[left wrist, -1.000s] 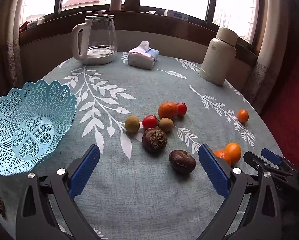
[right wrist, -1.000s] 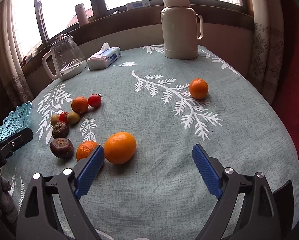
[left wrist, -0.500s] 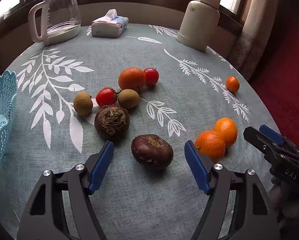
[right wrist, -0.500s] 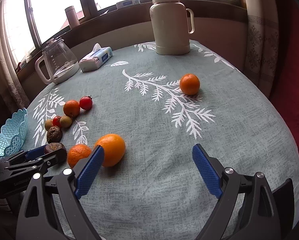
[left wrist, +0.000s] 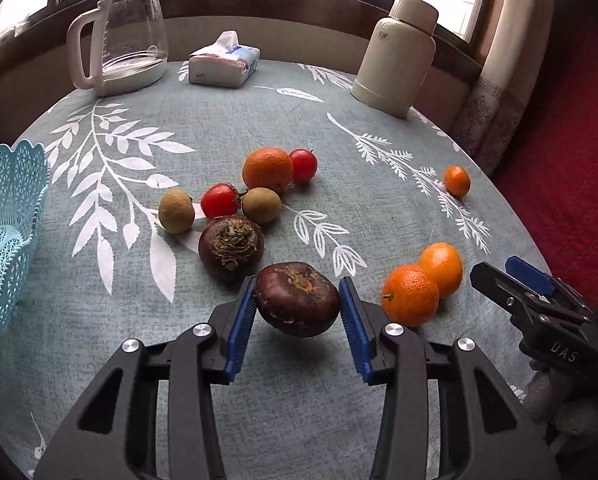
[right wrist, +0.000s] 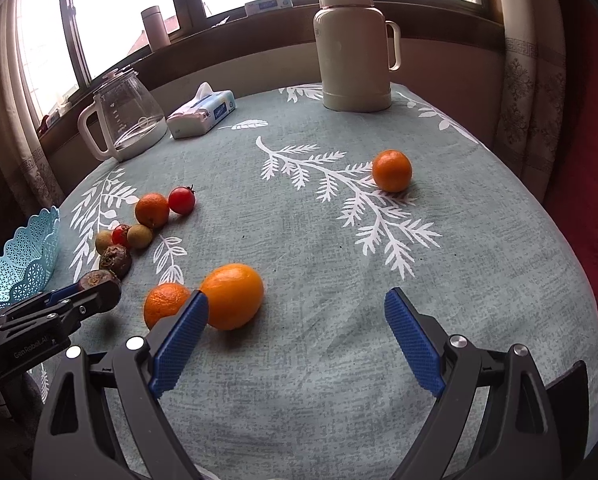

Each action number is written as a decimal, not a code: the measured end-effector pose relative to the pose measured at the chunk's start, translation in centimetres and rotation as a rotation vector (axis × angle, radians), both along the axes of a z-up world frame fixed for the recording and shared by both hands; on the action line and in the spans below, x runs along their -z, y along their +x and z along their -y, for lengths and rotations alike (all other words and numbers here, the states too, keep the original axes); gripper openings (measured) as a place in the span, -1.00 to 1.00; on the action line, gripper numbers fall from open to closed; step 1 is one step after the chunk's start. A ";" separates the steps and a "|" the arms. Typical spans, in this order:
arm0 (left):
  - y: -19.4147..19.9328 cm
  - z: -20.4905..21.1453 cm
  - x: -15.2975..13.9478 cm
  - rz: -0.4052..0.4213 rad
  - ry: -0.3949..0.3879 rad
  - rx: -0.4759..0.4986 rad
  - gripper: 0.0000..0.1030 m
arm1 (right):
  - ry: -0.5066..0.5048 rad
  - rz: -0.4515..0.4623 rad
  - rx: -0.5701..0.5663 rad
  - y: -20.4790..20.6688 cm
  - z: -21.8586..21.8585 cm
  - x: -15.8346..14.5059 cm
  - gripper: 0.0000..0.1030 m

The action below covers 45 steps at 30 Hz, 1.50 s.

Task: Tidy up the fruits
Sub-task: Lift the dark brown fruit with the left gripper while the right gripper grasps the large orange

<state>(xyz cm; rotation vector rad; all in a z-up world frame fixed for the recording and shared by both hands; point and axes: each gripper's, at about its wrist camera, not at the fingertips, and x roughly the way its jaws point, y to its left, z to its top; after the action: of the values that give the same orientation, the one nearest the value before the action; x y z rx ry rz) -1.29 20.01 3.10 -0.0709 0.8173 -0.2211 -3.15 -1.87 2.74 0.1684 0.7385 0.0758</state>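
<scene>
My left gripper (left wrist: pixel 297 281) is shut on a dark brown fruit (left wrist: pixel 297 300), held just above the tablecloth with its shadow beneath. A second dark fruit (left wrist: pixel 231 248) lies just beyond, then two brown longans (left wrist: pixel 176 211), two red tomatoes (left wrist: pixel 220 200) and an orange (left wrist: pixel 267 170). Two oranges (left wrist: pixel 410 295) sit touching to the right. The blue lattice basket (left wrist: pixel 3 240) stands at the far left. My right gripper (right wrist: pixel 297 300) is open and empty above the cloth, its left finger beside the larger orange (right wrist: pixel 233 295). A lone orange (right wrist: pixel 392 171) lies farther right.
At the back of the round table stand a glass kettle (left wrist: pixel 123 52), a tissue pack (left wrist: pixel 223 64) and a cream thermos (left wrist: pixel 397 56). A curtain and red floor lie past the table's right edge. The window sill runs behind.
My left gripper moved forward around the dark brown fruit, shut on it and raised it slightly. The right gripper stayed open and barely shifted.
</scene>
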 end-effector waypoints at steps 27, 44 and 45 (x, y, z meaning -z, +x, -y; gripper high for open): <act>-2.3 -5.1 -7.2 0.149 0.000 -0.088 0.13 | -0.098 -0.113 -0.091 2.9 -4.5 1.3 -0.17; 1.9 -4.5 0.9 -0.041 0.080 -0.105 0.46 | -0.079 -0.116 -0.083 2.6 -4.0 1.6 -0.16; 2.1 -4.6 1.0 -0.051 0.070 -0.104 0.43 | -0.079 -0.116 -0.083 2.7 -4.0 1.6 -0.16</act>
<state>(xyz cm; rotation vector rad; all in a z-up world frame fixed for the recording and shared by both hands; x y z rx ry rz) 0.83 24.63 2.07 -0.0531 0.8687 -0.0925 -0.45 2.09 1.12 0.0673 0.8632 0.1166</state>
